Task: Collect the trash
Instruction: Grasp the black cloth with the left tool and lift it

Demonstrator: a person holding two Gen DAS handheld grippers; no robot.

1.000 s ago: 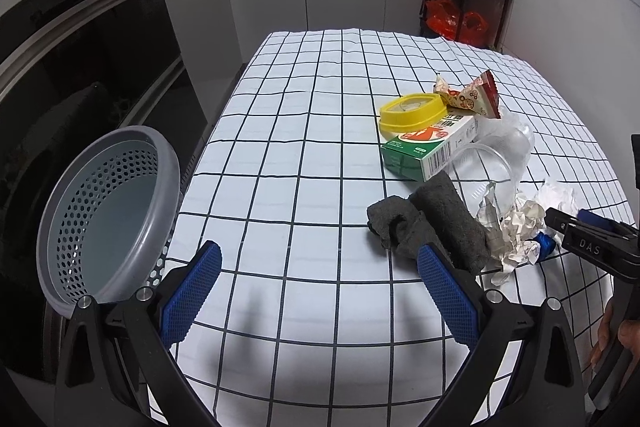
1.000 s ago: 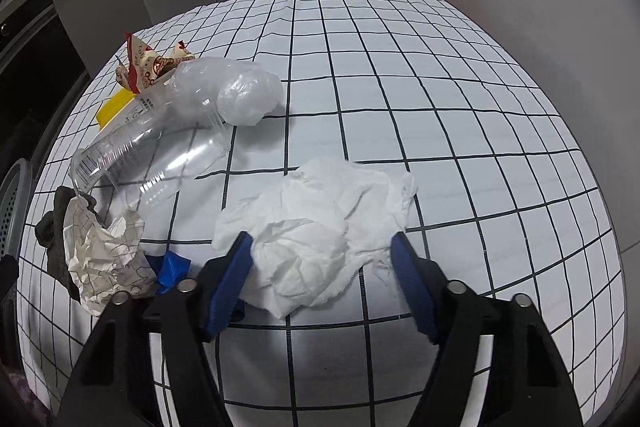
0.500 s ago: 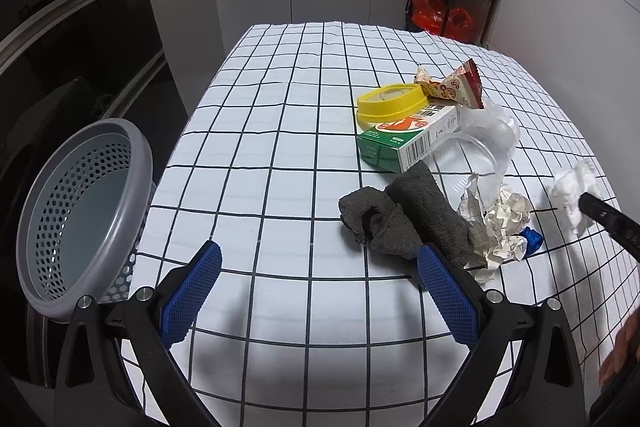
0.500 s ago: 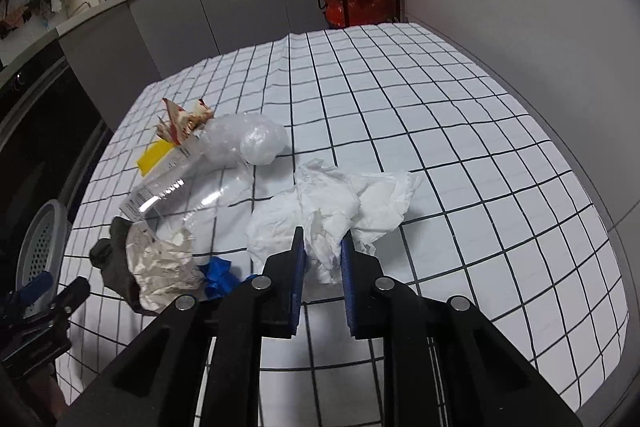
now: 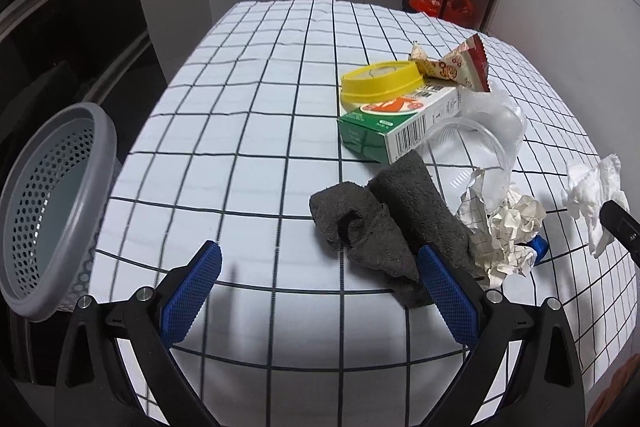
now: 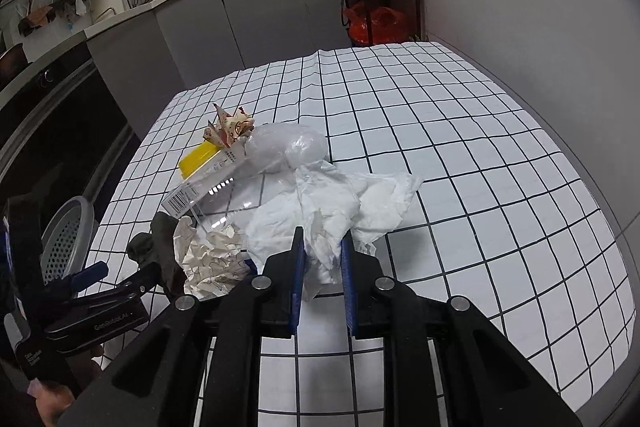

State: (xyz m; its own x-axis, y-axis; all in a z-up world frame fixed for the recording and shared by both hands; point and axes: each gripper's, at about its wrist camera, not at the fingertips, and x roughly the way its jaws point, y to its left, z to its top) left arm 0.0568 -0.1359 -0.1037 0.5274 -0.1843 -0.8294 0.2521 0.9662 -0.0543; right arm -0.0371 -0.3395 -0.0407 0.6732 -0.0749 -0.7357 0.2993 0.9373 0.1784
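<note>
Right hand-held gripper [image 6: 322, 253] is clamped on a crumpled white tissue [image 6: 340, 203], soft and limp, lifted just above the checked cloth of the bench [image 5: 248, 131]. Left hand-held gripper [image 5: 320, 291] hangs wide open, nothing between its blue textured pads. Clustered toward the bench's right edge: fuzzy grey sock [image 5: 384, 223], crinkled paper ball [image 5: 508, 227], clear plastic cup [image 5: 472, 147], green carton [image 5: 396, 125], yellow lid [image 5: 380, 81]. Perforated grey basket [image 5: 44, 211] sits off the left edge. Far half is open.
</note>
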